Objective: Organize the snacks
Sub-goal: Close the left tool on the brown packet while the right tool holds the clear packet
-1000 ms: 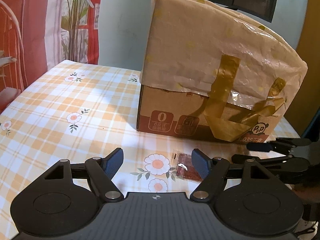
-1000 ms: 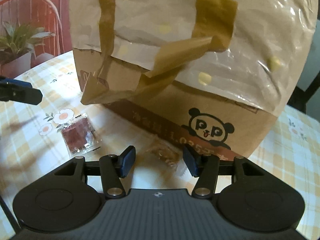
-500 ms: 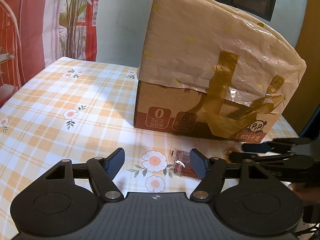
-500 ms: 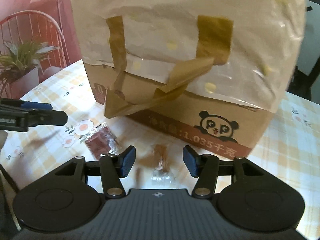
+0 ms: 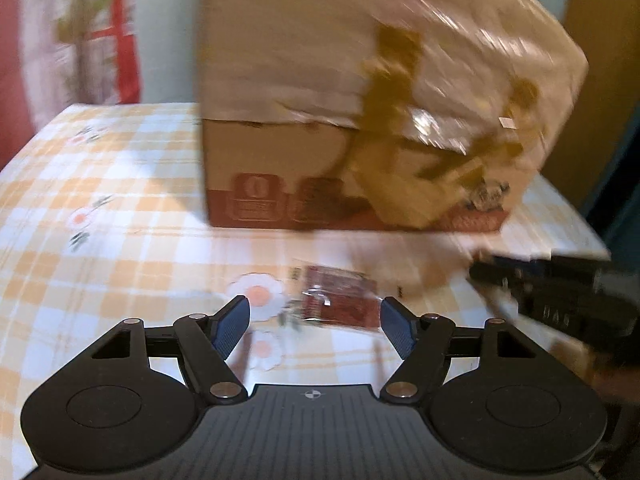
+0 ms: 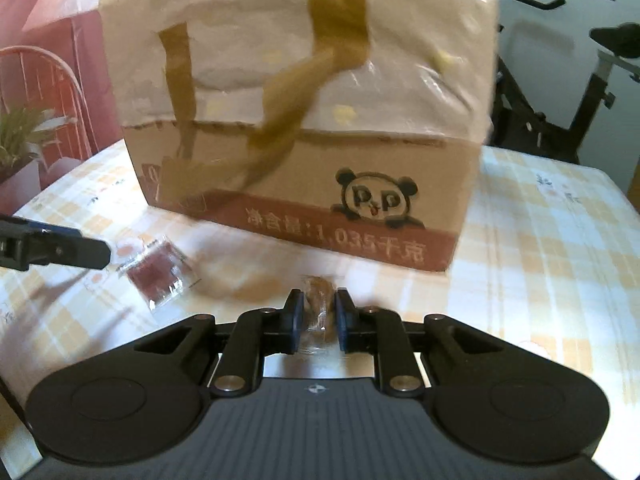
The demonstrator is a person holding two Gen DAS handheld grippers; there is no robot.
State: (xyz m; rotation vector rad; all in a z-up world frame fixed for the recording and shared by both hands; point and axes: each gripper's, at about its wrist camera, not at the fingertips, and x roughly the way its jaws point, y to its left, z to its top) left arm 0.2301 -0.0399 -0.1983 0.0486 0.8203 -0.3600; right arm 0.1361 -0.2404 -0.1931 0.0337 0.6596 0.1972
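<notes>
A dark red snack packet in clear wrap lies on the checked tablecloth, just ahead of my open left gripper; it also shows in the right wrist view. My right gripper is shut on a small brown snack in clear wrap, low over the cloth. A cardboard box with a panda logo, its top covered by a beige bag with brown straps, stands behind both snacks. The right gripper shows at the right edge of the left wrist view.
The table has an orange check cloth with flowers. A red chair and a plant stand beyond the left edge. An exercise machine stands behind the table on the right.
My right gripper has shut on the small brown snack that lay between its open fingers. Both views have pulled back and shifted, with motion blur in the left wrist view.
</notes>
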